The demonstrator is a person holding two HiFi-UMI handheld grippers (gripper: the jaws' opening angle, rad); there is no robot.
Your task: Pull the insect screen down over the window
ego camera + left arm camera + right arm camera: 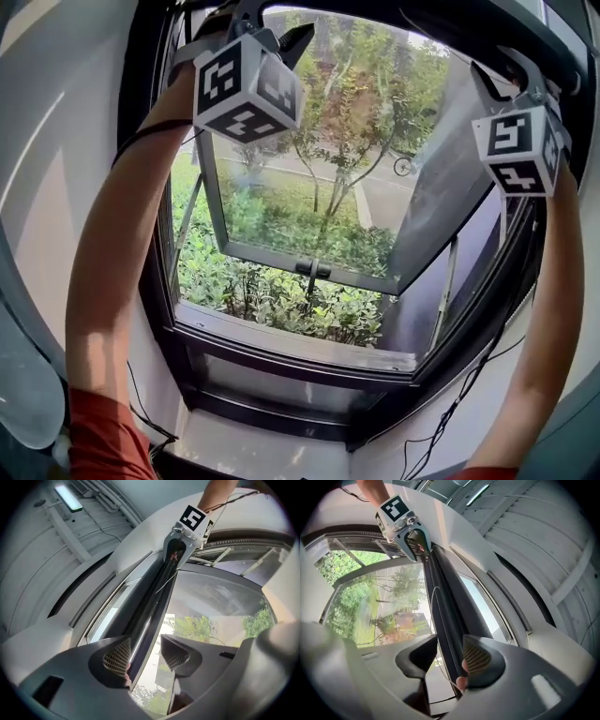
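Observation:
The insect screen's dark pull bar point(157, 597) runs along the top of the window frame point(281, 361). Both of my grippers are raised to it, one near each end. My left gripper point(146, 656) is open, and the bar passes between its jaws, close against the left mesh pad point(117, 656). My right gripper point(449, 657) is open too, with the bar point(445, 602) lying beside its right pad point(477, 657) and a gap on the other side. In the head view the left gripper point(267, 28) and the right gripper point(506, 70) sit up at the frame's top edge.
The glass sash point(309, 267) is pushed outward on side stays, with shrubs and a path below. White walls flank the opening. A sill point(253, 450) lies underneath, and black cables point(450, 412) hang at the lower right. A ceiling lamp point(68, 498) is overhead.

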